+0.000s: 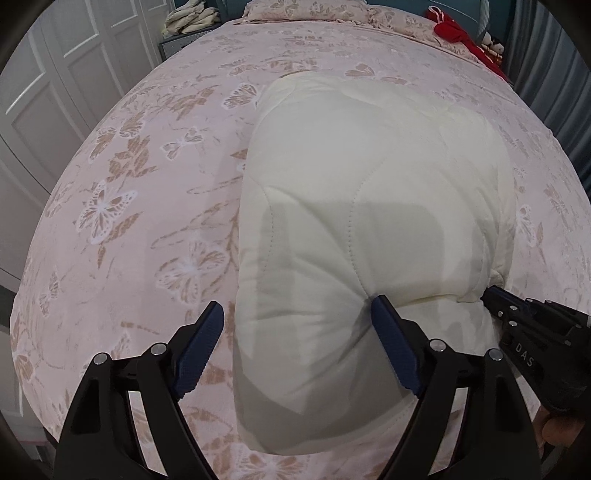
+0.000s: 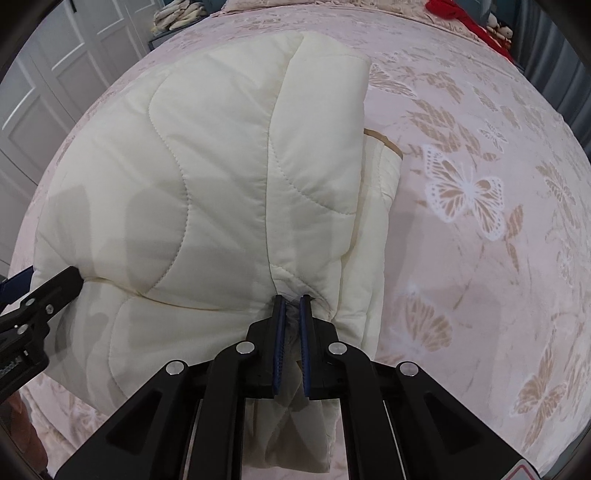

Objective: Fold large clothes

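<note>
Bedroom scene, listed L to R.

1. White panelled wardrobe doors (image 1: 55, 92): far L, beside the bed.
2. Pink bedspread w/ tan-and-white butterfly print (image 1: 122, 206): covers the whole bed; carries the garment.
3. Left gripper (image 1: 297, 343), black frame w/ blue ribbed pads: jaws spread wide, nothing clamped. L pad is over bare bedspread just off the garment's L edge; R pad presses into the padded fabric at its near edge, making a dent there.
4. Cream quilted padded jacket (image 2: 207, 184): lies mid-bed in a folded, puffy block, stitched in wavy lines. In the right wrist view a 2nd layer w/ a tan-trimmed edge (image 2: 384, 144) pokes out under the top layer on the R side.
5. Right gripper (image 2: 291, 299), same black/blue build: jaws nearly closed, pinching a bunched fold of the jacket's near edge; fabric hangs down between the arms below the pads. In the left wrist view it reaches the jacket's R near corner.
6. Red cloth item (image 1: 458, 33): far R at the head of the bed, near the pillows, well apart from the jacket.
</note>
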Available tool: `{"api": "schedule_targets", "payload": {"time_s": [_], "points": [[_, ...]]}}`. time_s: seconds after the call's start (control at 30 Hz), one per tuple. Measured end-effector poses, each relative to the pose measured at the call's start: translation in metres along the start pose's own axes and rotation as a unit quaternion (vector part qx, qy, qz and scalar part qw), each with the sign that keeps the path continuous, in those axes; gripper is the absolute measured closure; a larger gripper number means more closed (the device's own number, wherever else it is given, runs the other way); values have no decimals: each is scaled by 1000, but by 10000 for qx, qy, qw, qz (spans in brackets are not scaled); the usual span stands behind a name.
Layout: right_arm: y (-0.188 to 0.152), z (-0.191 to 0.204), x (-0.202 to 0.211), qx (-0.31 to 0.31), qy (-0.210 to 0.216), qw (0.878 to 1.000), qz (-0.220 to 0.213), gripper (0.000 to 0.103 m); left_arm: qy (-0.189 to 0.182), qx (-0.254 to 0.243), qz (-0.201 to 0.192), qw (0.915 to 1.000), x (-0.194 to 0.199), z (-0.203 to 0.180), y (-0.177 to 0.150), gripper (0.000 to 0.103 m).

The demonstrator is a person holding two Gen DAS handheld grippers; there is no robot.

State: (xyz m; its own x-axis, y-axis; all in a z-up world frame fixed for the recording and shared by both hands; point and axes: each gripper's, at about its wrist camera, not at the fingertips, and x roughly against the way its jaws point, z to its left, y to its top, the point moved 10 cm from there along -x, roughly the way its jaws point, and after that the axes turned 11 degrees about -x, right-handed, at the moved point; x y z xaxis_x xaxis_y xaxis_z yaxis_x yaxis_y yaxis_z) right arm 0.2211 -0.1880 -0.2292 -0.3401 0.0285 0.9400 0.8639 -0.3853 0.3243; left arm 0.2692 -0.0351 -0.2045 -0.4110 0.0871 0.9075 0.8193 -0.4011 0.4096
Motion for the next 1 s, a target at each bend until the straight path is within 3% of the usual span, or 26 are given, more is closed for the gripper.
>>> {"api": "schedule_targets", "payload": {"time_s": [0.6, 0.77, 0.9, 1.0], "points": [[2, 0, -5, -46, 73, 10000, 14, 99, 247, -60, -50, 9997, -20, -6, 3, 21], [-3, -3, 29, -262, 268, 9992, -134, 94, 338, -2, -76, 9994, -1, 1, 4, 22], [-17, -6, 66, -316, 364, 9982, -359, 81, 473, -90, -147, 9987, 26, 1, -5, 23], [-34, -10, 90, -309, 395, 9978, -433, 80, 508, -99, -191, 9985, 46, -1, -16, 23]]}}
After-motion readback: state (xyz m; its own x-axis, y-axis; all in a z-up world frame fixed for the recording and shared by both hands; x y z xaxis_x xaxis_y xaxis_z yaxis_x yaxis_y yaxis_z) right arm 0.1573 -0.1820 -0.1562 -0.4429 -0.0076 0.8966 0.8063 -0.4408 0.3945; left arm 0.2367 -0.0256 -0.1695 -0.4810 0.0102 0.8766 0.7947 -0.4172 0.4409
